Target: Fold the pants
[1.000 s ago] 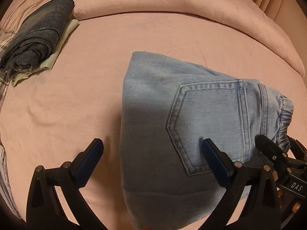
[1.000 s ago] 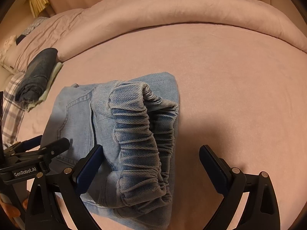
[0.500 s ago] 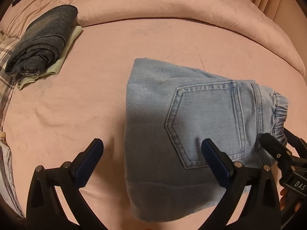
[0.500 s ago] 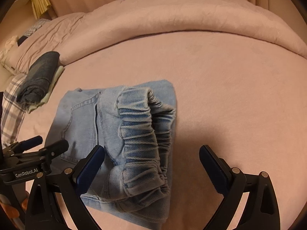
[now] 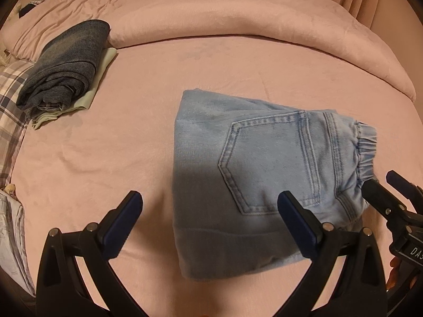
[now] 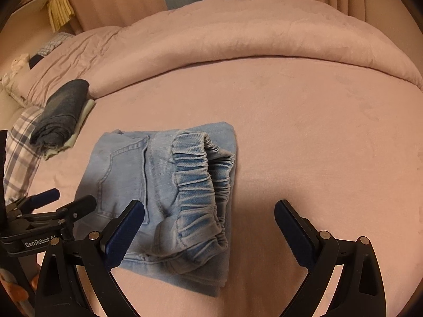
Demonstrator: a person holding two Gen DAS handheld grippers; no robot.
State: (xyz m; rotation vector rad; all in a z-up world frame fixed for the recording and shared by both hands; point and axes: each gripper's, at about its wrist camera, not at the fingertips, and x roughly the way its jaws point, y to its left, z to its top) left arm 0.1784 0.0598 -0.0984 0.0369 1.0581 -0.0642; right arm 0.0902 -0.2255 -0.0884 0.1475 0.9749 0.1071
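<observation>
One pair of light blue jeans lies folded into a compact packet on the pink bed sheet, seen from the left wrist camera with one back pocket facing up and the gathered elastic waistband turned toward the right. The left gripper hangs above the near edge of the packet with its two blue-padded fingers spread wide and nothing between them; one finger sits over bare sheet, the other over the denim near the pocket. At the right border the tip of the right gripper shows just beside the waistband. Far left, one dark folded garment rests on a pale folded cloth, well apart from the jeans, with a rolled pink duvet behind and a plaid fabric at the edge.

Two grippers also show from the right wrist camera. The right gripper is released, fingers wide apart, one over the jeans, the other over bare sheet. The left gripper enters low left, beside the packet. The waistband's ruffled opening faces this camera. The dark garment lies far left.
</observation>
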